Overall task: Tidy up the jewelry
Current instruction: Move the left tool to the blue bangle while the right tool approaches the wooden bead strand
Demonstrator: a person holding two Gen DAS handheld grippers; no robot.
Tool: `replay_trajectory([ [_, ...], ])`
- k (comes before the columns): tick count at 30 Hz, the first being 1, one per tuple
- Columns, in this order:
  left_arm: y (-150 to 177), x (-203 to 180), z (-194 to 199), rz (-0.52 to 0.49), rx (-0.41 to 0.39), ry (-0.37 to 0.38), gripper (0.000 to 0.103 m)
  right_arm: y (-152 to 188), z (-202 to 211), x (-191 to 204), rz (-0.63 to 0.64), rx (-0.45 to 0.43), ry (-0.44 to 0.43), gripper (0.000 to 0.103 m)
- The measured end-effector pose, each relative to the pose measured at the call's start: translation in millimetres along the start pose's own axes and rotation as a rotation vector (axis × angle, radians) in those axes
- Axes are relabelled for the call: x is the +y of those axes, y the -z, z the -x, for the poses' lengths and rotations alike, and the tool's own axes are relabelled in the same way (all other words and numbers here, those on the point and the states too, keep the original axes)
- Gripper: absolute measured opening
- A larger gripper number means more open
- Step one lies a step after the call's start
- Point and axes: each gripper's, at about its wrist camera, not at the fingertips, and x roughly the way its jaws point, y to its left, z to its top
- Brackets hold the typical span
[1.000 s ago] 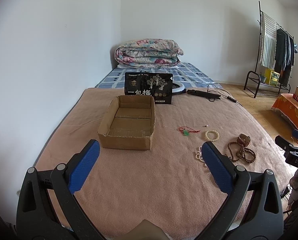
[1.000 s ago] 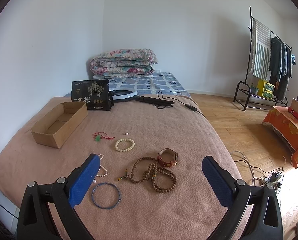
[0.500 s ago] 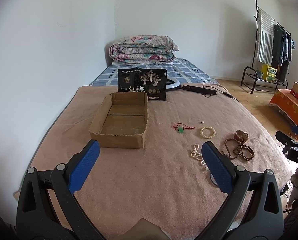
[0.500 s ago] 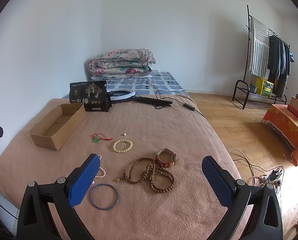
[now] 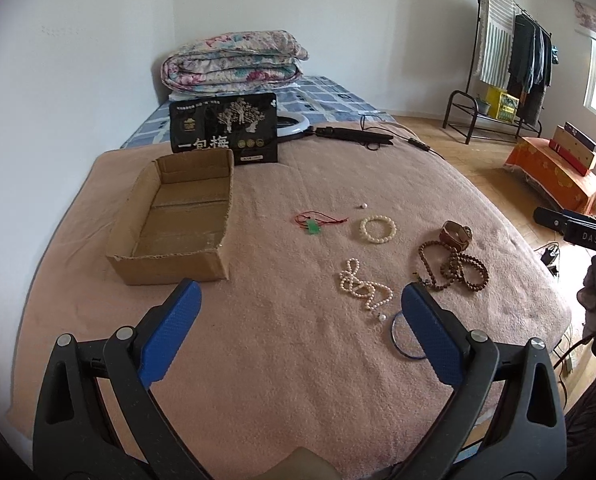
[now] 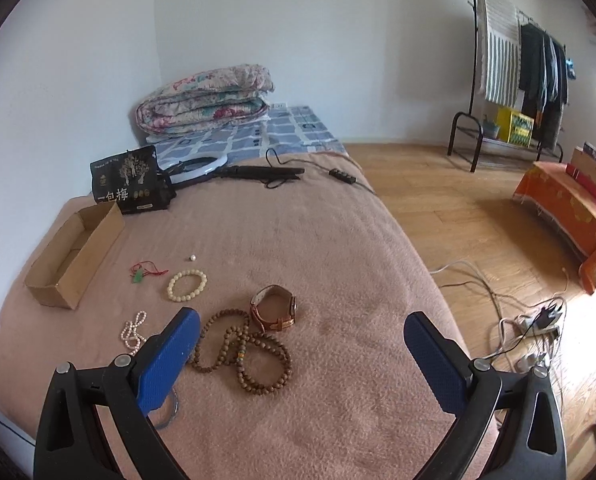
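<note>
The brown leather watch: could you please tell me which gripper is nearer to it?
Right. The right gripper hovers just short of the watch; the left gripper sits farther off, toward the cardboard box.

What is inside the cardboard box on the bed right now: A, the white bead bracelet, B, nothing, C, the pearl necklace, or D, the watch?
B: the cardboard box shows only its bare bottom, and the jewelry all lies on the blanket beside it.

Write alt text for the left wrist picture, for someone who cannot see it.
Open blue-padded tongs hover over a pink blanket, holding nothing. Ahead to the left sits an empty cardboard box; to the right lie a pearl necklace, a cream bead bracelet and brown prayer beads.
</note>
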Motion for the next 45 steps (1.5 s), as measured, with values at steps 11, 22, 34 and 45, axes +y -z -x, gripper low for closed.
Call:
replay_trajectory([
  [11, 26.8, -36.9, -64.2, 0.011, 0.241, 0.188, 0.058, 15.6, -72.0, 22.5, -0.027, 0.269, -0.179, 0.091],
  [22, 38.6, -68.3, -93.4, -0.008, 0.347, 0.278, 0.067, 21.8, -112.8, 23.0, -0.135, 0.383, -0.216, 0.083],
  [34, 50.7, -91.6, -125.7, -0.032, 0.417, 0.251, 0.081, 23.1, -137.4, 31.8, -0.186, 0.454, -0.240, 0.083],
  [45, 61.4, -93.4, -142.1, -0.011, 0.426, 0.210, 0.081, 29.4, -160.2, 42.8, -0.152, 0.497, -0.144, 0.081],
])
